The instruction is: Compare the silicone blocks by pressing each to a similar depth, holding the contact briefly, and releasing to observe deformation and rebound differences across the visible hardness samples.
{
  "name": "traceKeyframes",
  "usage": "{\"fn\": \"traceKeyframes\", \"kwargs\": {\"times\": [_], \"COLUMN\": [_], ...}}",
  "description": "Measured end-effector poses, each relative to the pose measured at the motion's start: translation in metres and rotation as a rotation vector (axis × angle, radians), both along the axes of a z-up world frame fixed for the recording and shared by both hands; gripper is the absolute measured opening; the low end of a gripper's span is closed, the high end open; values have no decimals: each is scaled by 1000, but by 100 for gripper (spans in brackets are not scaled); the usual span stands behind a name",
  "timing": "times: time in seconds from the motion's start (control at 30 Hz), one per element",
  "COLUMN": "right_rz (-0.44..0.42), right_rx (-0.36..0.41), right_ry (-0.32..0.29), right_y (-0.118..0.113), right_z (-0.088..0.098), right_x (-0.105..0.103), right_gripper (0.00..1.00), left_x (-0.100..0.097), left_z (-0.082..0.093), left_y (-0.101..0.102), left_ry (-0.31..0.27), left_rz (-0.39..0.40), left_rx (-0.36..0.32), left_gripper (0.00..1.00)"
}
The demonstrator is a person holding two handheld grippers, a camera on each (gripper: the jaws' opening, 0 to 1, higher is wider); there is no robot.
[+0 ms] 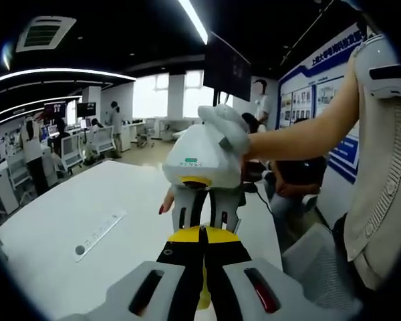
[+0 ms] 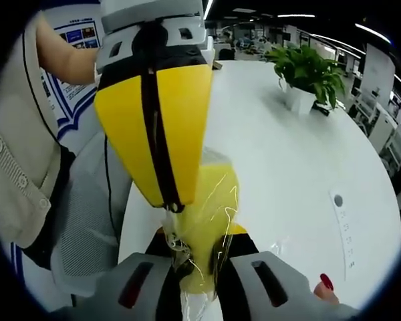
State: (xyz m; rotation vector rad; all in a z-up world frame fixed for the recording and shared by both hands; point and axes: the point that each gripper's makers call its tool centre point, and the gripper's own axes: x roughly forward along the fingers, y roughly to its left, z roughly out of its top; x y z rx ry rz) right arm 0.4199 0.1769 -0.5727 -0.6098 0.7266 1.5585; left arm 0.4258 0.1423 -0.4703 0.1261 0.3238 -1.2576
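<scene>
In the left gripper view, the left gripper (image 1: 202, 267) points across a white bench (image 1: 67, 221), its yellow-and-black jaws drawn together with a yellow silicone block (image 1: 204, 294) showing as a thin strip in the slot between them. Straight ahead, tip to tip with it, stands the right gripper (image 1: 204, 214), its white housing held by a person's hand (image 1: 230, 127); a red-nailed fingertip shows at its left edge. A flat ruler-like strip (image 1: 99, 234) lies on the bench to the left, well apart from both grippers.

In the right gripper view, the right gripper (image 2: 199, 267) has its jaws closed on the yellow silicone block (image 2: 210, 207), which is wrapped in clear crinkled film and rises from between them. The left gripper (image 2: 157, 107) comes down from the top of this view, its yellow jaws pressed together and pinching the block's upper left edge. A potted plant (image 2: 304, 77) stands far off on the bench (image 2: 287, 174), and the strip (image 2: 344, 224) lies to the right.
</scene>
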Motion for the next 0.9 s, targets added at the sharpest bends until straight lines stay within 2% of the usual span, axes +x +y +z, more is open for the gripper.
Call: {"fn": "traceKeyframes", "kwargs": {"times": [0.27, 0.3, 0.37, 0.43, 0.47, 0.53, 0.6, 0.9], "right_rz": [-5, -4, -6, 9, 8, 36, 35, 22], "right_rx": [4, 9, 5, 11, 11, 29, 25, 43], "right_ry": [-5, -26, -10, -55, -49, -116, -106, -138], "right_y": [0, 1, 1, 1, 1, 3, 2, 5], "right_z": [0, 0, -1, -2, -2, -2, -4, -7], "right_x": [1, 3, 1, 3, 1, 5, 2, 0], "right_gripper": [8, 9, 9, 10, 11, 12, 13, 26], "left_x": [0, 0, 1, 0, 0, -1, -2, -1], "left_z": [0, 0, -1, -2, -2, -3, -3, -4], "left_y": [1, 1, 1, 2, 2, 3, 3, 6], "left_ry": [21, 30, 33, 39, 38, 55, 63, 72], "left_rz": [25, 28, 35, 38, 46, 51, 57, 75], "left_rx": [-8, -9, -12, -13, -15, -23, -29, -45], "left_gripper": [0, 0, 0, 0, 0, 0, 0, 0]}}
